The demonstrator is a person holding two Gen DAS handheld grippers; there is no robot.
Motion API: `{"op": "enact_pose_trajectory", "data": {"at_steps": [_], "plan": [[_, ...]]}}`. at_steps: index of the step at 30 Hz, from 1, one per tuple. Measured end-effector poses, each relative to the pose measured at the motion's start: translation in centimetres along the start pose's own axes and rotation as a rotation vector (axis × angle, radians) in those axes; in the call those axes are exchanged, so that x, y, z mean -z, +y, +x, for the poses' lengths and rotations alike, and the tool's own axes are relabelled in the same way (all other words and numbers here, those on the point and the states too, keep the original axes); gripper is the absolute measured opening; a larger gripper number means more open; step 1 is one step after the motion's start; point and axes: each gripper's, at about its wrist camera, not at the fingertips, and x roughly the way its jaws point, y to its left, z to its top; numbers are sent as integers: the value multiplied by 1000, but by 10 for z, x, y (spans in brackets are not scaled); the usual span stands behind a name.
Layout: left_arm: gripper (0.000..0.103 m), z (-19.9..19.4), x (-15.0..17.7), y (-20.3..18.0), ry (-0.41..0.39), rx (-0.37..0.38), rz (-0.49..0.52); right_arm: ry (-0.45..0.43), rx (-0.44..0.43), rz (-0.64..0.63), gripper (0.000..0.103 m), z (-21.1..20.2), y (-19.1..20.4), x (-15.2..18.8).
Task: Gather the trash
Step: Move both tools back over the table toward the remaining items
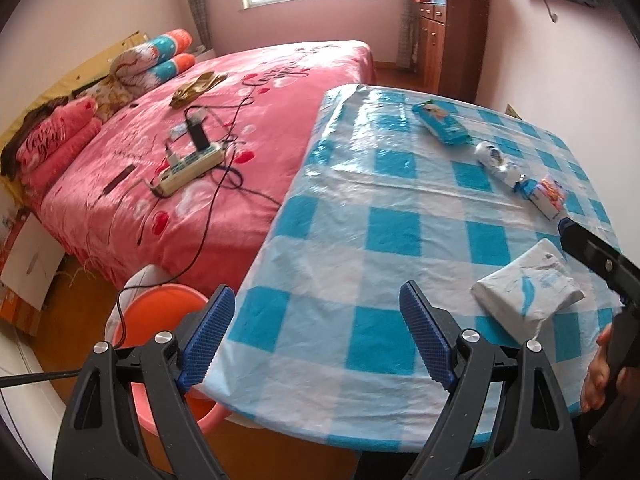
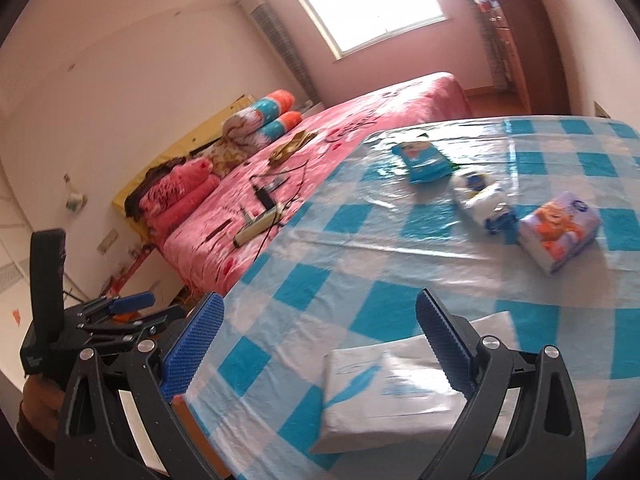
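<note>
The white pack lies just ahead of the wide-open, empty right gripper, nearer than the equally open, empty left gripper.

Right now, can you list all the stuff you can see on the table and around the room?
White tissue pack: one, white with blue print, near table edge.
Blue wrapper: one, blue, far side of table.
Crumpled wrapper: one, white and blue, mid table.
Cartoon tissue pack: one, purple and orange, right of the crumpled wrapper.
Table: one, blue and white checked cover.
Basin: one, orange, on floor beside table.
Bed: one, pink cover.
Power strip: one, cream, on bed.
Cabinet: one, brown wood, far wall.
Left gripper: one, black with blue pads, open, over table edge.
Right gripper: one, same colours, open, near white pack.
</note>
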Motion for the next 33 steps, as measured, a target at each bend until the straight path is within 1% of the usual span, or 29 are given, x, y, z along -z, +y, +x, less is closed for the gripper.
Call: {"op": "enact_pose_trajectory", "data": {"at_steps": [6, 13, 19, 21, 23, 25, 28, 30, 33], "plan": [[85, -4, -13, -28, -12, 13, 49, -49, 55, 68, 96, -15, -31, -8], [85, -5, -32, -63, -36, 47, 110, -94, 99, 199, 96, -30, -81, -16], [85, 2, -59, -90, -36, 135, 106, -110, 141, 276, 96, -37, -120, -18], [85, 7, -69, -100, -27, 167, 97, -111, 136, 314, 96, -38, -134, -19], [85, 15, -80, -112, -16, 219, 85, -118, 120, 351, 96, -40, -145, -19], [85, 23, -89, -123, 0, 244, 74, -123, 115, 377, 96, -42, -156, -21], [85, 40, -100, -139, 32, 276, 66, -128, 124, 378, 95, -43, -164, -22], [85, 51, -105, -150, 56, 299, 57, -132, 114, 385, 95, -45, -168, -23], [85, 73, -117, -166, 97, 335, 26, -142, 113, 388, 95, -46, -172, -24]]}}
